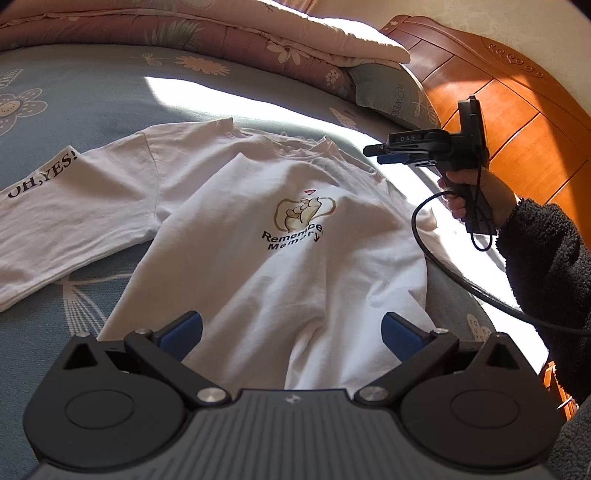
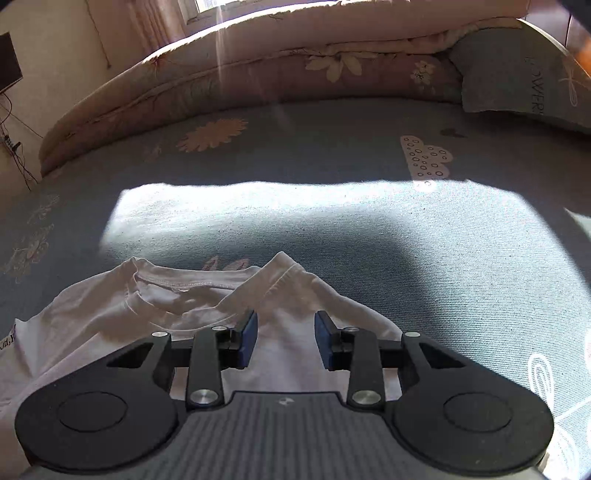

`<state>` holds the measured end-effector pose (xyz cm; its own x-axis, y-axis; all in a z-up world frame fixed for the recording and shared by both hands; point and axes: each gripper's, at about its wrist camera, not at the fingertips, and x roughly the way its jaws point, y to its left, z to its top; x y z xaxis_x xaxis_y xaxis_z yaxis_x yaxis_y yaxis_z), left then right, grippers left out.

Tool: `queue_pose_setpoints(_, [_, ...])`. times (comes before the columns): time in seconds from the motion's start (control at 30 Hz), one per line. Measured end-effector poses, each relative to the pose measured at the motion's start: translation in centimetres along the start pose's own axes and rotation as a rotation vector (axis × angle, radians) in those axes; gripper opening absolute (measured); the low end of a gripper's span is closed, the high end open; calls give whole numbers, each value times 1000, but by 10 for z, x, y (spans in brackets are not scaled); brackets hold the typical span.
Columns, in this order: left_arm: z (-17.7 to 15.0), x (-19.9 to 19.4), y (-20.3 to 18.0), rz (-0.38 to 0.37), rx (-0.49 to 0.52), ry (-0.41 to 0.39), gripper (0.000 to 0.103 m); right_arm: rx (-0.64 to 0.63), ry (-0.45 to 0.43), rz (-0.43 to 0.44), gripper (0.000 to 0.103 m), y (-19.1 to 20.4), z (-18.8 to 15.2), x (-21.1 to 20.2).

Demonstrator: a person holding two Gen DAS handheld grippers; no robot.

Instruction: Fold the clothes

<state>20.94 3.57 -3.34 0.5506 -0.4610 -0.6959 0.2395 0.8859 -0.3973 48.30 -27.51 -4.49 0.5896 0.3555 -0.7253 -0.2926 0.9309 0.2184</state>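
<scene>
A white T-shirt [image 1: 258, 266] with a "Remember Memory" print lies face up on the blue flowered bedsheet [image 1: 92, 99]. Its one sleeve [image 1: 55, 206], lettered "OH,YES!", is spread out to the left. My left gripper [image 1: 291, 328] hovers over the shirt's lower part, wide open with nothing between its blue pads. A hand holds my right gripper [image 1: 384, 153] above the shirt's far right shoulder. In the right wrist view that right gripper [image 2: 286, 332] is open by a narrower gap, empty, just above the shoulder fabric beside the collar [image 2: 177, 284].
A folded pink quilt [image 1: 221, 33] and a grey pillow [image 1: 388, 92] lie along the far side of the bed. The wooden headboard [image 1: 517, 122] stands to the right. A black cable [image 1: 436, 254] hangs from the right gripper, near a dark fleece sleeve [image 1: 546, 266].
</scene>
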Motion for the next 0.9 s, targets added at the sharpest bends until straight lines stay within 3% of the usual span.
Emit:
queue_pose_setpoints(0.17, [-5,1,-7,-10,12,15,102,89,-43,-41,51,-49,-51,-80])
queue_pose_setpoints(0.33, [-9,8,-25,-21,45,51,102,308,-74,-198,54,-125,-122,-148])
queue_pose_setpoints(0.47, [-9,15,-45,-25,77,71,102,430,-61,-320,54,-167,-165,-168])
queue_pose_setpoints(0.57, [-7,19,-59,-25,108,82,102,418,-79,-305,54,-164,-167,-162])
queue_pose_setpoints(0.77, [-6,28,-70,-11,129,107,102,271,-84,-230,54,-115,-123,-102])
queue_pose_setpoints(0.8, [-7,28,-70,-8,128,109,102,239,-73,-233,54,-106,-116,-88])
queue_pose_setpoints(0.9, [-8,27,-66,-5,120,106,102,163,-61,-350,58,-92,-99,-47])
